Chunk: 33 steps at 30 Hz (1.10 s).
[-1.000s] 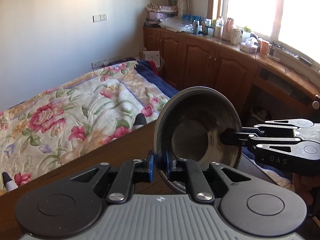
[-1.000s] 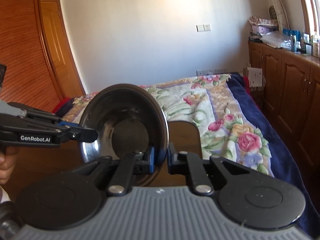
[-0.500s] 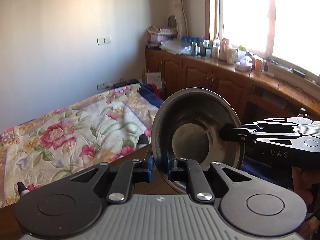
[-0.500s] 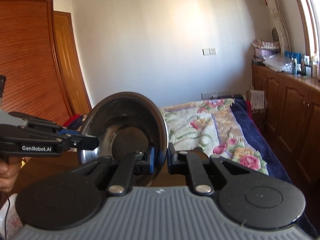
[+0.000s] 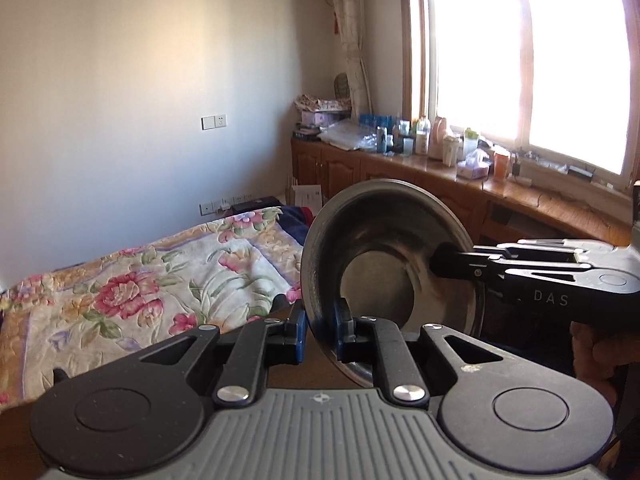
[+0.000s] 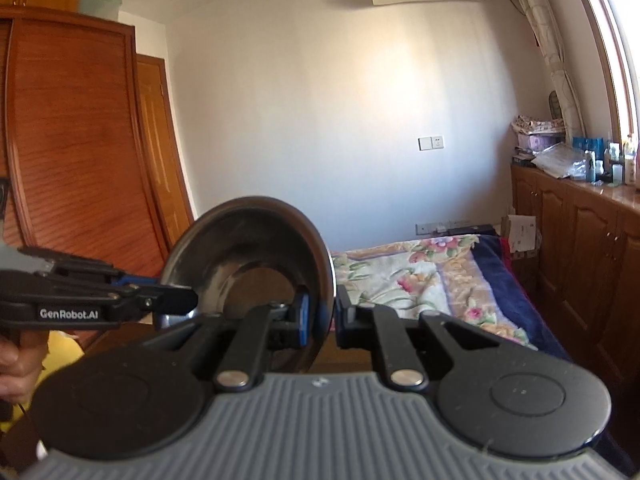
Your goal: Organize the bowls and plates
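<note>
Raised higher above the bed [image 5: 140, 276], both grippers' jaws pinch the steel bowl [image 5: 384, 264].

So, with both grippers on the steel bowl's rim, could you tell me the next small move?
Probably lower it level toward the wooden table: the steel bowl hangs tilted in mid-air, pinched by the left gripper and right gripper at opposite rim edges.

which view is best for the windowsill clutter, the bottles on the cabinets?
Left wrist. The bottles line the cabinet top under the window, spread across mid-frame, though backlit. The right wrist view shows only a few bottles squeezed against its right edge, the rest cut off.
</note>
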Available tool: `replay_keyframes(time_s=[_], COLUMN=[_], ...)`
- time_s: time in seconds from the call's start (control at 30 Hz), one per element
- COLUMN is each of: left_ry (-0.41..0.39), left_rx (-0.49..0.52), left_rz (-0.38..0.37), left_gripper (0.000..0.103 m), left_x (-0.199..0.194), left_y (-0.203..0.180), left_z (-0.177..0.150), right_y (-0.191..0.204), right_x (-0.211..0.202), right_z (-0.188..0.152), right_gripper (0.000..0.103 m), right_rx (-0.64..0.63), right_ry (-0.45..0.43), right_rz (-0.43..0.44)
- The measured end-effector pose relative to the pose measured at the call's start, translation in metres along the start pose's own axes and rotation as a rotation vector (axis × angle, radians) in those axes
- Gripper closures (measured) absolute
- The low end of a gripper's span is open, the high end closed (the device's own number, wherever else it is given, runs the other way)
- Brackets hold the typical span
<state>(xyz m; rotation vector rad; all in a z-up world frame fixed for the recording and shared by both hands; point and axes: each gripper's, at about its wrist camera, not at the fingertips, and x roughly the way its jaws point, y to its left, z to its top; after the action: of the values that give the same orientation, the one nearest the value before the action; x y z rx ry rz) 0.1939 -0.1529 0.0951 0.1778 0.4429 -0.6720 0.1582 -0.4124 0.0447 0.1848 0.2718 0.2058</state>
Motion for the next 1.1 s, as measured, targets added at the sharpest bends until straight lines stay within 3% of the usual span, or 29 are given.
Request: replay_keyframes(time_s=[0.57, 0.97, 1.1], left_ry=[-0.118, -0.177, -0.171], left_rx=[-0.071, -0.185, -0.194], left_rz=[0.003, -0.022, 0.003], left_gripper=[0.088, 0.088, 0.088], left_x=[-0.067, -0.104, -0.106], left_y=[-0.029, -0.028, -0.025], left_z=[-0.061, -0.096, -0.106], right_y=[0.010, 0.035, 0.040], right_x=[-0.044, -0.065, -0.066], right_z=[-0.047, -0.071, -0.076], right_gripper=[0.089, 0.089, 0.089], right_rx=[0.093, 0.062, 0.070], right_ry=[-0.123, -0.158, -0.147], right_rz=[0.082, 0.099, 0.118])
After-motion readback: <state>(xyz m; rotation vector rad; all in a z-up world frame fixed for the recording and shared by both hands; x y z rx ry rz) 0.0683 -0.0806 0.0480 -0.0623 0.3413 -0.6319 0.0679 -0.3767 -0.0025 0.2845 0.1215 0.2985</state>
